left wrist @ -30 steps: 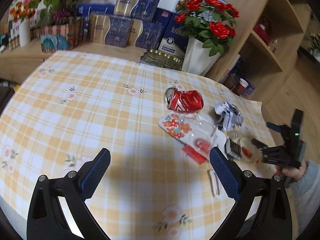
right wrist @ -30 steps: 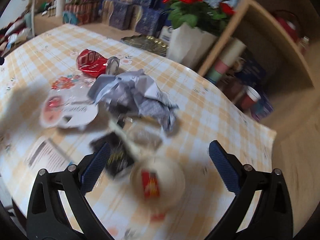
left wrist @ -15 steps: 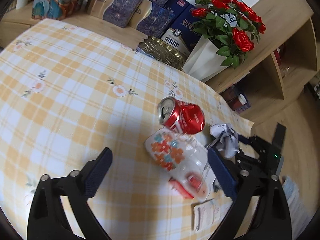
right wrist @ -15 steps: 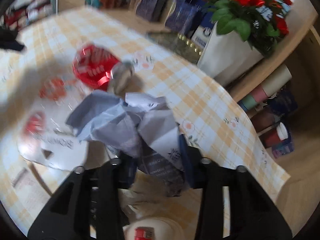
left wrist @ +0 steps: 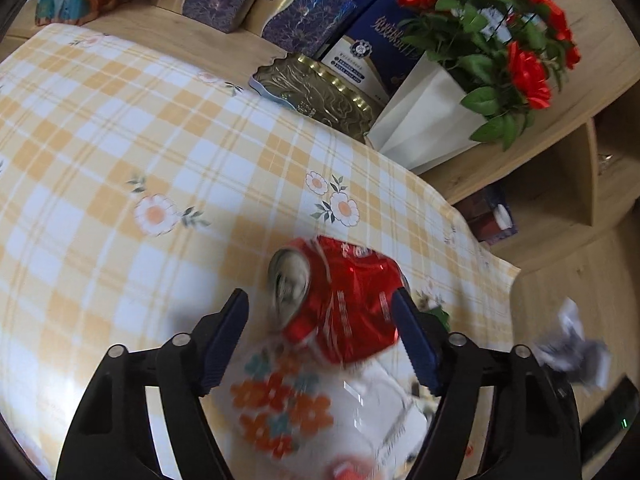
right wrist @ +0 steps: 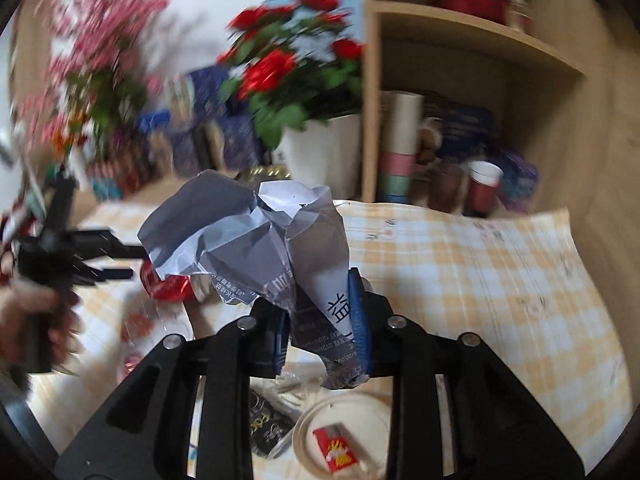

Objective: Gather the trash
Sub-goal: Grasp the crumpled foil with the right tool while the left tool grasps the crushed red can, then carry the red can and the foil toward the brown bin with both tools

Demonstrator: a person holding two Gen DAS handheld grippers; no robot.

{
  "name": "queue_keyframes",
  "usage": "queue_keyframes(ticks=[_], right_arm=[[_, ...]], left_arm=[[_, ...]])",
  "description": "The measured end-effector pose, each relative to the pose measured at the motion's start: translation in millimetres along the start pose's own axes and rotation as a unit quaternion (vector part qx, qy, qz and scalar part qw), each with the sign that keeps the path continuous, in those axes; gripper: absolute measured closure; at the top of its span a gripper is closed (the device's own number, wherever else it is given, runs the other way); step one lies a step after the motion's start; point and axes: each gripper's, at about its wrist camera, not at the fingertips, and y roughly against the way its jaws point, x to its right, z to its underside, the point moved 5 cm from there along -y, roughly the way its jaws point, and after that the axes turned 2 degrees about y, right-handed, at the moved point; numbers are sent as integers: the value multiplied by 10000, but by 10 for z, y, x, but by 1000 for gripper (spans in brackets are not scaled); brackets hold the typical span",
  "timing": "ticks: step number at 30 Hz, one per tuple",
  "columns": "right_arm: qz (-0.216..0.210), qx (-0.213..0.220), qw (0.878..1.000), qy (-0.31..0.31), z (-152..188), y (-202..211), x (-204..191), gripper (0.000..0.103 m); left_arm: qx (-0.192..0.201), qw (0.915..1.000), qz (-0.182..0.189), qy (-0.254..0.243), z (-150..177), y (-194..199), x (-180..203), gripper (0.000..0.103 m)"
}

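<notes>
On the checked tablecloth, the crushed red soda can lies between the left gripper jaws, which have just been narrowing but stand apart; it may roll aside. The right gripper is clamped on crumpled paper, lifted; a loose fold could slip free

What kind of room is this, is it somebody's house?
Probably a home living or dining room: a table under a yellow checked flowery tablecloth, red artificial roses in a white pot, and wooden shelves holding cups and boxes.
</notes>
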Motion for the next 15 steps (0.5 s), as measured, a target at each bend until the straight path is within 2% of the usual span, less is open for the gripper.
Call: queue_keyframes(ticks=[4, 6, 7, 15], right_arm=[[-5, 46, 9996, -289, 123, 194, 170, 74], [0, 49, 9991, -416, 180, 263, 245, 74], [-10, 37, 9989, -476, 211, 294, 279, 74], [102, -25, 9979, -638, 423, 462, 374, 74]], left_arm=[[-69, 9995, -316, -64, -32, -208, 5, 45], [-63, 9986, -511, -140, -35, -275, -13, 58], [-61, 9979, -620, -181, -35, -303, -32, 70], [380, 9952, -630, -642, -34, -74, 57, 72]])
